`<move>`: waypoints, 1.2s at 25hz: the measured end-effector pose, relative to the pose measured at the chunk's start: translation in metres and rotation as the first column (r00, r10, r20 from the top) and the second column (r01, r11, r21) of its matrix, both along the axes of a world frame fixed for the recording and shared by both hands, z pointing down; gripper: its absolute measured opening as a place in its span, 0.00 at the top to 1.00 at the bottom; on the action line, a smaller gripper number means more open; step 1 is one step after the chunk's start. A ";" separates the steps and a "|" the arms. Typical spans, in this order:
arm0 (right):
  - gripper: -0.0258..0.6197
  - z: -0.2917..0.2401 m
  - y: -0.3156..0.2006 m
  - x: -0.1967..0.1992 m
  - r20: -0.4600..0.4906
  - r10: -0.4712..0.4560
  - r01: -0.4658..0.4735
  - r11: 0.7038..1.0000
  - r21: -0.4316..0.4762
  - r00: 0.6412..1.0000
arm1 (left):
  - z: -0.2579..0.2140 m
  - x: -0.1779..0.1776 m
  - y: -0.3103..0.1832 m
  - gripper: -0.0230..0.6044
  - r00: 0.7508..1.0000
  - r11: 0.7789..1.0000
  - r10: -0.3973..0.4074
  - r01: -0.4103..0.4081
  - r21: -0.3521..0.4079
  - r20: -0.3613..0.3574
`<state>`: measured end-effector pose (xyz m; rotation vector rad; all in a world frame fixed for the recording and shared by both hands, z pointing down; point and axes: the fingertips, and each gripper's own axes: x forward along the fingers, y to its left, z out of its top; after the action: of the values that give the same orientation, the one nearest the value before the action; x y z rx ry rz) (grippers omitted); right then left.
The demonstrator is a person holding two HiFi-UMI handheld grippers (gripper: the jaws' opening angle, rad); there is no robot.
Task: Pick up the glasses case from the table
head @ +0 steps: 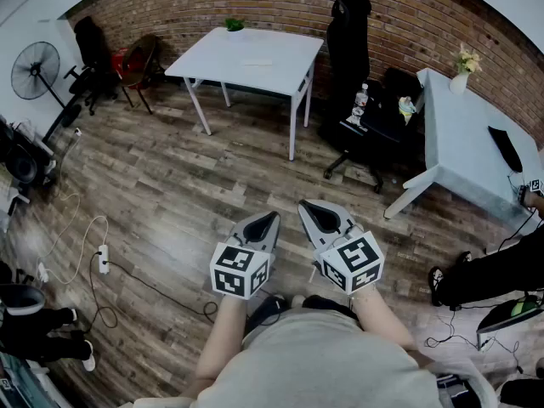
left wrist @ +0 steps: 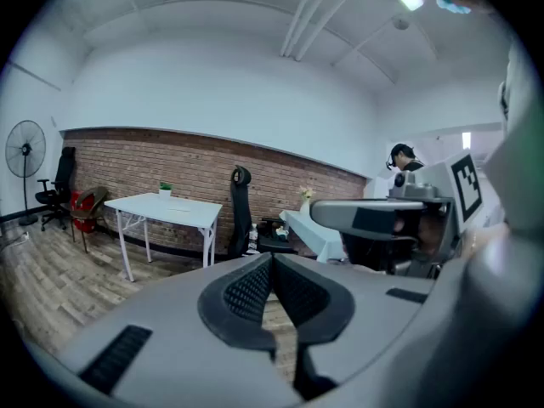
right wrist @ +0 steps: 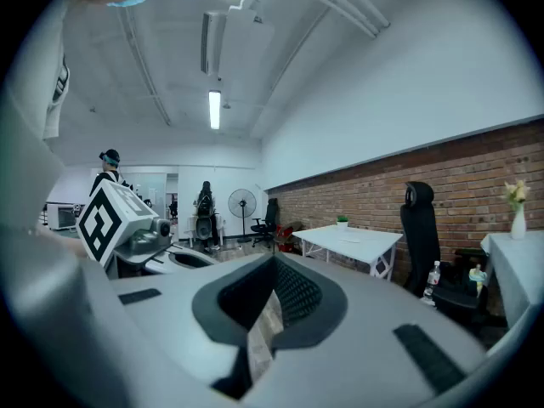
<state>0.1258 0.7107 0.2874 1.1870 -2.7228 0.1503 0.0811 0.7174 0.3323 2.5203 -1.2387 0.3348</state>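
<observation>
Both grippers are held side by side at waist height over the wooden floor, far from either table. My left gripper (head: 270, 220) (left wrist: 272, 263) is shut with nothing between its pads. The right gripper (head: 308, 207) (right wrist: 274, 267) is shut and empty too. A dark elongated object (head: 506, 149) lies on the pale table (head: 463, 155) at the right. It may be the glasses case, but it is too small to tell. A flat pale item (head: 256, 61) rests on the white table (head: 246, 76) ahead.
A black office chair (head: 349, 45) and a low seat with a bottle (head: 361, 102) stand between the tables. A fan (head: 35, 70) and chairs line the left wall. Cables and a power strip (head: 103, 258) lie on the floor at the left. A person's legs (head: 493, 272) reach in at the right.
</observation>
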 end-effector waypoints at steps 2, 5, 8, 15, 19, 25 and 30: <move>0.96 0.003 -0.003 0.000 -0.004 0.010 -0.010 1.000 -0.015 1.000 | -0.001 -0.009 -0.006 0.95 0.999 0.999 -0.051 0.051 0.009 -0.007; 0.96 0.007 -0.006 0.000 -0.005 0.019 -0.019 0.999 -0.031 1.000 | -0.003 -0.019 -0.012 0.95 0.995 0.995 -0.102 0.102 0.021 -0.016; 0.96 0.008 -0.008 -0.001 -0.002 0.019 -0.019 0.999 -0.037 1.000 | -0.004 -0.023 -0.015 0.95 0.993 0.992 -0.119 0.119 0.028 -0.015; 0.96 0.008 -0.012 -0.008 0.083 0.040 -0.035 0.997 -0.062 0.996 | -0.006 -0.035 -0.017 0.95 0.995 0.993 -0.103 0.103 0.065 -0.001; 0.96 0.002 -0.015 -0.019 0.097 0.058 -0.055 0.998 -0.034 0.994 | -0.015 -0.048 -0.017 0.95 0.996 0.991 -0.077 0.082 0.105 -0.055; 0.96 0.011 -0.021 -0.032 0.085 0.103 -0.100 0.994 -0.035 0.991 | 0.000 -0.070 -0.032 0.95 0.997 0.993 -0.077 0.079 0.085 -0.017; 0.96 0.029 -0.031 -0.050 0.073 0.094 -0.089 0.993 -0.080 0.993 | 0.011 -0.092 -0.047 0.95 0.994 0.993 -0.102 0.104 0.048 -0.028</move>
<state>0.0753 0.6797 0.3161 1.3109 -2.7011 0.3152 -0.0113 0.6701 0.3436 2.4817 -1.3770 0.2500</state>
